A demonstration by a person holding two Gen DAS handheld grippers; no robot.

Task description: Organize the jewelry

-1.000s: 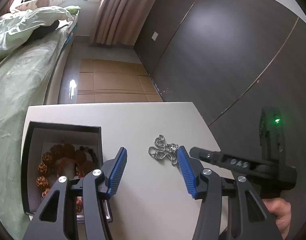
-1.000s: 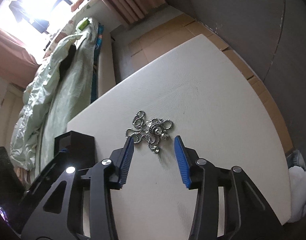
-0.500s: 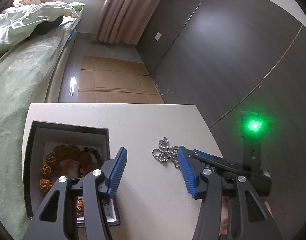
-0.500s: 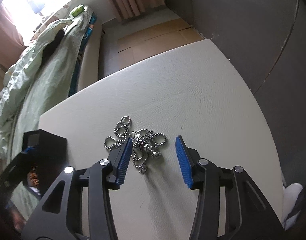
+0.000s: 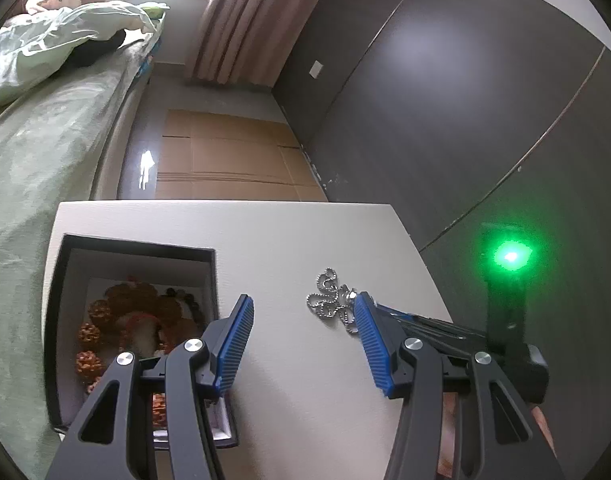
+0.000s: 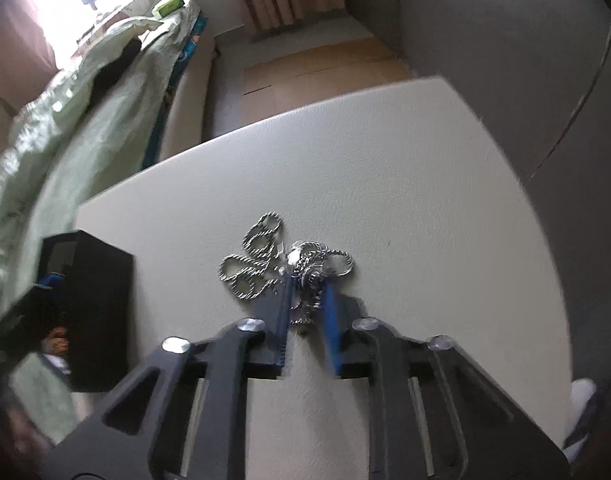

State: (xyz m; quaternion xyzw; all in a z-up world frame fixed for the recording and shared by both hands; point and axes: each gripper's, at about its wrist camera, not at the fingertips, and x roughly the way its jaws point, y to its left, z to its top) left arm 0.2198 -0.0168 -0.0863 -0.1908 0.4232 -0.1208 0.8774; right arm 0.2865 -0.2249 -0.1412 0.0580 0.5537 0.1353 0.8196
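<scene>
A silver ball-chain necklace (image 6: 265, 256) lies in a heap on the white table (image 6: 385, 184). My right gripper (image 6: 307, 292) is down on the table with its blue pads closed on the near part of the chain. The chain also shows in the left wrist view (image 5: 331, 300), with the right gripper (image 5: 381, 312) at it. My left gripper (image 5: 301, 312) is open and empty, above the table between the chain and an open black box (image 5: 69, 264) that holds brown bead bracelets (image 5: 133, 316).
The black box (image 6: 101, 304) stands at the table's left side. A bed with green bedding (image 5: 33, 152) runs along the left. Cardboard sheets (image 5: 225, 160) cover the floor beyond the table. A dark wall (image 5: 445, 100) is on the right.
My right gripper moved forward over the chain and its jaws closed from wide open onto it. The left gripper stayed open and shifted only slightly.
</scene>
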